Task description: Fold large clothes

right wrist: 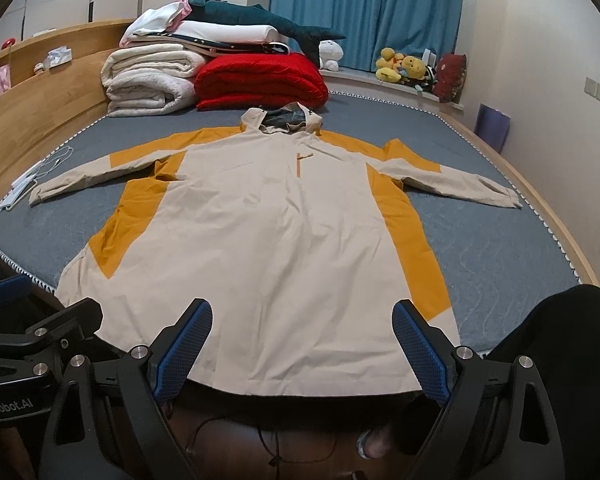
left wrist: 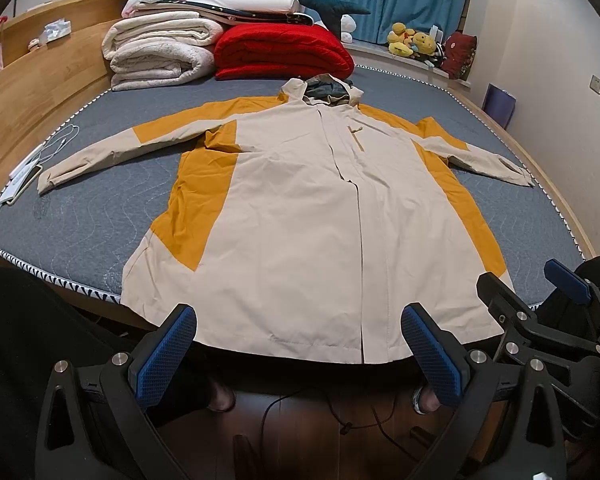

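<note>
Cream-and-mustard hooded shell jacket [left wrist: 300,216] lies front-up and spread flat on the grey quilted mattress [left wrist: 92,216], both sleeves extended sideways, hood toward the folded red quilt [left wrist: 280,52] and the stacked white blankets [left wrist: 160,52], hem overhanging the near bed edge. Left gripper [left wrist: 298,350] hovers level above the hem, blue-padded fingers [left wrist: 166,356] spread wide, holding nothing. Right gripper [right wrist: 302,350] hovers alongside in the same forward-pointing pose, jaws likewise parted and empty, clear of the fabric.
</note>
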The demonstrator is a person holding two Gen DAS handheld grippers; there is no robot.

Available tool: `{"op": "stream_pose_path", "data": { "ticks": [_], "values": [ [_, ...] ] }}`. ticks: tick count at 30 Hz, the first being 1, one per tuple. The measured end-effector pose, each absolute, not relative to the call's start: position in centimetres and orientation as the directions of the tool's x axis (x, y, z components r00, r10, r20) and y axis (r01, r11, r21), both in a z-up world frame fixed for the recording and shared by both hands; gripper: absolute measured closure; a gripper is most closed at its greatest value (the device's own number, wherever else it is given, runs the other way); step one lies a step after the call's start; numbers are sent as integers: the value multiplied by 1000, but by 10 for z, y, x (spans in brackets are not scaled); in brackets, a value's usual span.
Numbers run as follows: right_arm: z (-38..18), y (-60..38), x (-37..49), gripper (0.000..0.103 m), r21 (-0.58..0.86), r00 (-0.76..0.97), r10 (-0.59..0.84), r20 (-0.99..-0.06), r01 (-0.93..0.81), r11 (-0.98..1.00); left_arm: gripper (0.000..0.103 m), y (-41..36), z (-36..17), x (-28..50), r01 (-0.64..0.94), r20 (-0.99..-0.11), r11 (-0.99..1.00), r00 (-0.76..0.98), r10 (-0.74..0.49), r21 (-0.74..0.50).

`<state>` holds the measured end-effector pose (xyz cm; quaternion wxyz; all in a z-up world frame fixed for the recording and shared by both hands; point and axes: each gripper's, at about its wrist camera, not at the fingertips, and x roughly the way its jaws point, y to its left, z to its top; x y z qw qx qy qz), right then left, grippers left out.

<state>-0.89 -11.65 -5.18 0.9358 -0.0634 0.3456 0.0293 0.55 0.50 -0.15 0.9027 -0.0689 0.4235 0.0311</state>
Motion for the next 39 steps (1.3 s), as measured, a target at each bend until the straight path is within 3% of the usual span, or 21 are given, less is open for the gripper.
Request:
{"op": "stream_pose_path", "data": {
  "ticks": [39],
  "values": [
    [-45, -120, -9, 15, -105, 777, 6, -629, -92, 990, 1, 6, -1, 4, -113, -766, 989, 643, -3, -98]
  ]
}}
